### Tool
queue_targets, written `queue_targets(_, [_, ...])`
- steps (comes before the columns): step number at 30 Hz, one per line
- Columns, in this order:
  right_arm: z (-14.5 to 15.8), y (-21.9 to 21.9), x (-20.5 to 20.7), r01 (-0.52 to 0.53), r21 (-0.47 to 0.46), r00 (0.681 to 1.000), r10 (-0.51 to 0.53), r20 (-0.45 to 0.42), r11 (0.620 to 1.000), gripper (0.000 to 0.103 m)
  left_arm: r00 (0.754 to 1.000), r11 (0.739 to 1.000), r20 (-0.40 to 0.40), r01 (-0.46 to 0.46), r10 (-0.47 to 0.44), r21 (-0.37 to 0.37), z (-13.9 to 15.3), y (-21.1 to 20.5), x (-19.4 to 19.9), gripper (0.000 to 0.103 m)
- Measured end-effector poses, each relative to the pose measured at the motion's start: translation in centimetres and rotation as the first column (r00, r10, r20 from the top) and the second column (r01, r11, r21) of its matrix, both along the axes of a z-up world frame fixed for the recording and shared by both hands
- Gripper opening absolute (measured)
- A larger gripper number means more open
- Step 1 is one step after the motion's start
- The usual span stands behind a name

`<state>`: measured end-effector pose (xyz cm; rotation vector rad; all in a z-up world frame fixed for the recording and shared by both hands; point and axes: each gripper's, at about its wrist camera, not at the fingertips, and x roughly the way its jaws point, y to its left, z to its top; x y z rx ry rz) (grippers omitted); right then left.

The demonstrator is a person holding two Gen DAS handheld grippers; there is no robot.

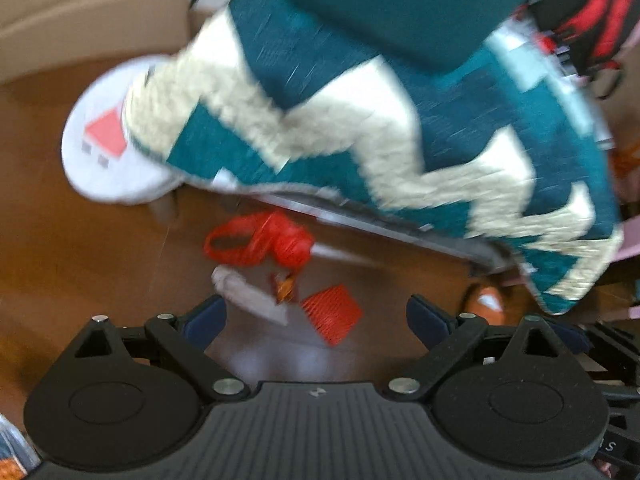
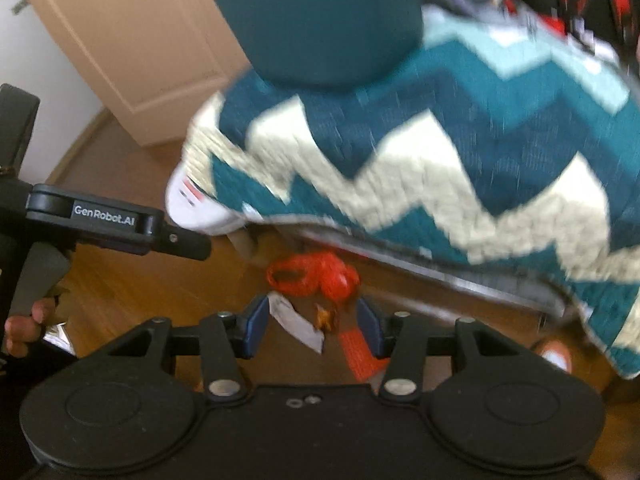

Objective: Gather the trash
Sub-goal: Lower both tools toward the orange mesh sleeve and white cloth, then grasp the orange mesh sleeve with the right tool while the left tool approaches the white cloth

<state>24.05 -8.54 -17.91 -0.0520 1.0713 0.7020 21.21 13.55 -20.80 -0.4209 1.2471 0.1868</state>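
Observation:
Trash lies on the brown wooden floor by a bed's edge: a red plastic bag (image 1: 256, 240) (image 2: 312, 272), a crumpled white paper (image 1: 250, 294) (image 2: 296, 322), a small orange-brown wrapper (image 1: 285, 286) (image 2: 324, 318) and a red ribbed piece (image 1: 332, 314) (image 2: 358, 354). My left gripper (image 1: 316, 316) points steeply down above them, jaws wide open and holding nothing. My right gripper (image 2: 313, 328) is open too. The paper and wrapper show through its gap, but its blue pads (image 2: 256, 326) touch nothing. The left tool's black body (image 2: 100, 216) shows at the left, with a hand (image 2: 24, 328) below it.
A teal-and-cream zigzag blanket (image 1: 400, 140) (image 2: 440, 168) hangs over the bed edge above the trash, with a teal cushion (image 2: 320, 20) on top. A white round object with a red diamond (image 1: 108, 140) pokes out at the left. An orange-and-white item (image 1: 486, 304) lies right; a beige door (image 2: 140, 48) stands behind.

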Motion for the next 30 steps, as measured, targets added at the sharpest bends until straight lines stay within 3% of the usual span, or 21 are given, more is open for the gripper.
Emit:
queue_targets(4, [-5.2,0.5,1.7,0.003,-0.042,0.996,-0.007,-0.094,0.999,0.049,0.991,0.997,-0.115,-0.072,0.07,-0.009,-5.6,1.6,1.5,0.097])
queue_targets(9, [-11.4,1.8,3.9,-0.009,-0.098,0.985,-0.008,-0.17,0.995,0.049,0.956,0.981,-0.232,-0.192,0.18,-0.029,-11.8,3.8,3.6,0.097])
queue_targets(20, [-23.6,4.1,6.5,-0.124,-0.222,0.959,0.06,-0.277,0.967,0.049,0.879,0.958,-0.4,-0.285,0.259,-0.006,-24.3,5.7,6.7,0.097])
queue_targets(25, [-28.0,4.7,7.5,-0.149,-0.242,0.945,0.066,-0.321,0.959,0.049,0.843,0.937,-0.45,-0.347,0.296,-0.035,-29.5,6.6,7.2,0.097])
queue_targets(30, [-31.4,5.4,8.1,-0.179,-0.263,0.937,0.082,-0.34,0.948,0.049,0.812,0.92,-0.477,-0.392,0.337,-0.017,-32.9,7.5,7.3,0.097])
